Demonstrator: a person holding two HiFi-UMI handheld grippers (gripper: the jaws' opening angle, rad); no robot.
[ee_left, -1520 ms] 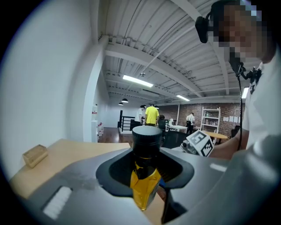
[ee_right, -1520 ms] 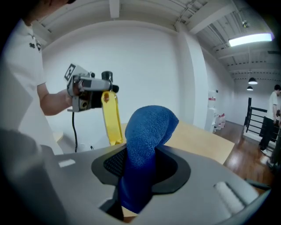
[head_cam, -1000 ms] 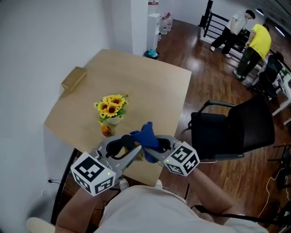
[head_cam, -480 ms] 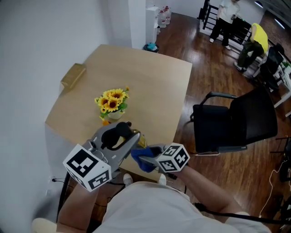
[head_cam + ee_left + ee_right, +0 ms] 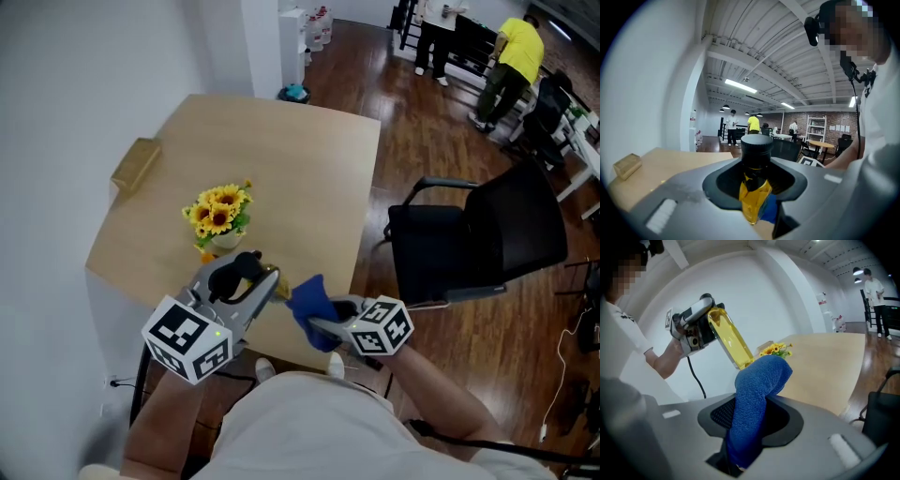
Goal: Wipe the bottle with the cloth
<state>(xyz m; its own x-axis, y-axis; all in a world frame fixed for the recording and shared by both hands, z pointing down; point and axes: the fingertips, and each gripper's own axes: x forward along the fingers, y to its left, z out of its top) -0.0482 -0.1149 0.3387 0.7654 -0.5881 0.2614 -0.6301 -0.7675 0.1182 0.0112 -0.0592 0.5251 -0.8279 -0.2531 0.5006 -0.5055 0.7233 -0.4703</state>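
Just over the near edge of the light wooden table (image 5: pixel 309 169), the person holds both tools close together. The left gripper (image 5: pixel 255 289) has its 2 jaws closed round the neck end of a bottle (image 5: pixel 753 199) filled with yellow liquid, its black cap (image 5: pixel 757 146) toward the gripper's body. From the right gripper's view the bottle slants down and to the right. The right gripper (image 5: pixel 325 324) has its jaws pinched tight on a blue cloth (image 5: pixel 752 404), which stands up out of them in a thick fold. The top of that fold sits against the bottle's lower end, and seems to touch it.

Further back on the table stands a small pot of sunflowers (image 5: pixel 217 211), and a brown block (image 5: pixel 134 166) lies near the wall. A black chair (image 5: pixel 478 253) is drawn up at the table's right side. 2 people (image 5: pixel 506 56) stand well off across the dark wood floor
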